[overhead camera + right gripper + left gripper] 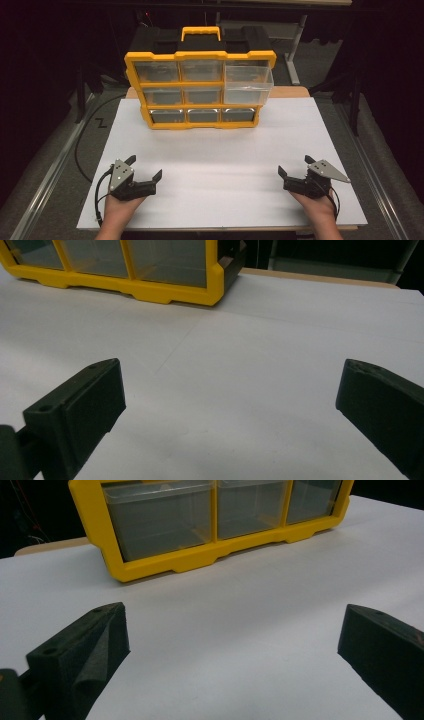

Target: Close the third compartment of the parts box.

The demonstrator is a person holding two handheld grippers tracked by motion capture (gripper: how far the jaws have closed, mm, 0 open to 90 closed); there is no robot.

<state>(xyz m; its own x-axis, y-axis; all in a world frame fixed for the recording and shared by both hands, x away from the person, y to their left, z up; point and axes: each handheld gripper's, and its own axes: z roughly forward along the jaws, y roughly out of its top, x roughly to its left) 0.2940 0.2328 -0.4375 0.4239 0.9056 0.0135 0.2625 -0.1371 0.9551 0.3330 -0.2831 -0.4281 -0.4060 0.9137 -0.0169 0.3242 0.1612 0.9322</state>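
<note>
A yellow and black organiser box (200, 82) with clear drawers in three rows stands upright at the far middle of the white table (220, 145). Its top right drawer (248, 82) is pulled out towards me. My left gripper (145, 166) rests near the front left of the table, open, with nothing between its jaws. My right gripper (295, 166) rests near the front right, also open and empty. In the left gripper view the box's bottom drawers (165, 517) lie ahead beyond the gripper (235, 630). The right gripper view has the box's lower corner (210, 287) at upper left, far from the gripper (230, 390).
The white sheet covers a wooden tabletop whose edge (295, 92) shows behind the box. Dark floor, a cable (82, 142) and metal frame legs (292, 65) surround the table. A wide bare stretch of table lies between the grippers and the box.
</note>
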